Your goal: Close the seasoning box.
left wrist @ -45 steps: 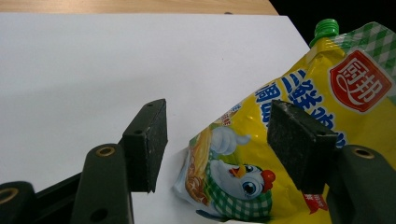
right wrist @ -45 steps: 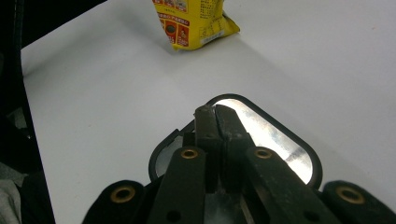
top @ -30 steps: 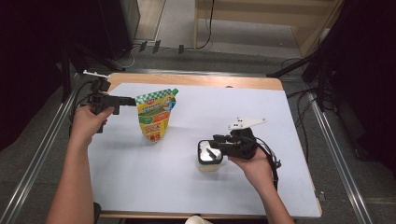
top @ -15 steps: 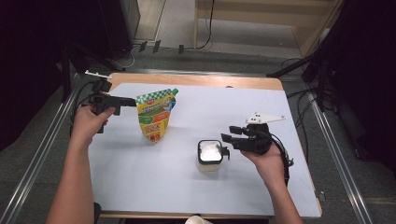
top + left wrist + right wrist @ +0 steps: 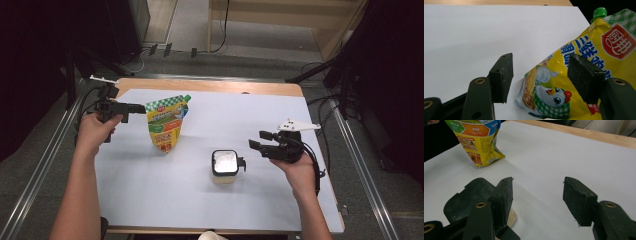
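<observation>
Wide bare white table [image 5: 165, 200] ahead of the right gripper [image 5: 256, 140], jaws just spreading with nothing between, level just right of the small tub [image 5: 224, 165] mid-table, while the left gripper [image 5: 140, 107], jaws spread, pokes level at the upright yellow pouch [image 5: 166, 122] near the far-left edge.

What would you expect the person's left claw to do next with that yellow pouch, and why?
Probably ease forward and close on the yellow pouch. The left claw sits at the pouch's upper edge with its jaws apart, not yet pressing it. The right claw has just been opening, nothing between its jaws, and stands clear of the small jar on the white sheet, so the pouch looks next.
</observation>
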{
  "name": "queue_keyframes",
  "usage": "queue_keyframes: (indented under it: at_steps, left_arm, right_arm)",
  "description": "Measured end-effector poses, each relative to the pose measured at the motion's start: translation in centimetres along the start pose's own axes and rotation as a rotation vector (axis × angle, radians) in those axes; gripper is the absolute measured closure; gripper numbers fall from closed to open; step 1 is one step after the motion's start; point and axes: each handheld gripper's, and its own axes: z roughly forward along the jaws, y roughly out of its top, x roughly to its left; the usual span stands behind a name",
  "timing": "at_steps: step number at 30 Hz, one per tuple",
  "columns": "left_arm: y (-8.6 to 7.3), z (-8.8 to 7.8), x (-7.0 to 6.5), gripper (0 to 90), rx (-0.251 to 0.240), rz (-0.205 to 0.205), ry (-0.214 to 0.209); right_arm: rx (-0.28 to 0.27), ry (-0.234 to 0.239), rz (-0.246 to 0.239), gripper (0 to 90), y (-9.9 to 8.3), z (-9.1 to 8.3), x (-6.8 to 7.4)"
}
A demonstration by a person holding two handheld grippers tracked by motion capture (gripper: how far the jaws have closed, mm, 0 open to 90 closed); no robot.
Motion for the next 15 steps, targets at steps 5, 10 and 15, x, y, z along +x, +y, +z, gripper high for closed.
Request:
queue_keyframes:
  at_steps: [5, 10, 15]
  left_arm:
    - [0.0, -0.1, 0.1, 38.4, -0.003, 0.0, 0.001]
    - [0.0, -0.1, 0.1, 38.4, 0.0, -0.001, 0.002]
    - [0.0, 0.0, 0.0, 38.4, 0.002, -0.001, -0.001]
  right_arm:
    - [-0.003, -0.022, -0.009, 39.7, -0.4, -0.1, -0.7]
    - [-0.012, -0.042, 0.017, 36.5, -1.2, -0.2, -1.8]
    - [0.001, -0.077, 0.025, 34.2, -1.8, 0.0, -2.6]
